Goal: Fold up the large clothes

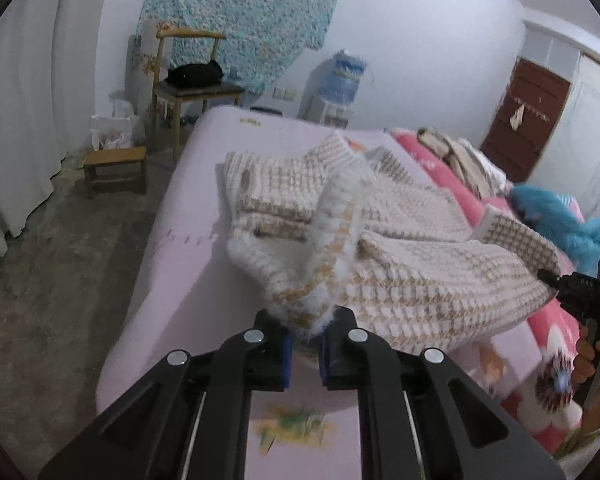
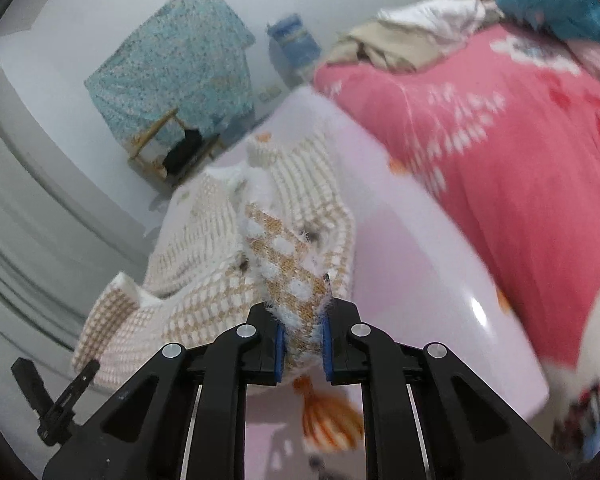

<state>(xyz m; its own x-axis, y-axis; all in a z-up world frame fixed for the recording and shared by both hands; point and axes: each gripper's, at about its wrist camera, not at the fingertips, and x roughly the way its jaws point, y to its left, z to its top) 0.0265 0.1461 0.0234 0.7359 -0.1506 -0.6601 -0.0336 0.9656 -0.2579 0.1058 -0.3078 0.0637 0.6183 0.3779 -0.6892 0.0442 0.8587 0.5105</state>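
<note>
The knitted sweater [image 1: 380,240], white with a tan check and fuzzy trim, lies crumpled on the lilac bedsheet [image 1: 188,248], filling the middle of the left wrist view and trailing off toward 3 o'clock. It is bunched, not flat: one ribbed cuff [image 1: 336,148] pokes up at about 12 o'clock of the heap, and layers overlap loosely.

The left gripper [image 1: 306,354] is clamped on a fuzzy edge of the knit at 6 o'clock of its view, the blue pads [image 1: 286,354] pressing a tuft that rises away from the sheet. The right gripper [image 2: 302,354] is likewise closed on the fabric, a tan-and-white strip pinched between its pads [image 2: 327,344] and pulled up in a ridge toward 12 o'clock. In the left wrist view the right gripper shows at 3 o'clock, held by the person's hand [image 1: 592,354].

Judging by this, the fold is at an early stage: both edges are gripped and lifted, but no neat fold is visible, and spreading, laying over and smoothing all seem left to do.

Around it, a pink floral quilt [image 2: 500,152] lies at 2 o'clock in the right wrist view, with a pile of other clothes [image 2: 404,36] at 1 o'clock. A wooden chair [image 1: 192,80] with a black bag stands at 11 o'clock in the left view, a low stool [image 1: 116,168] at 9 o'clock, a water dispenser [image 1: 340,88] at 12 o'clock.
</note>
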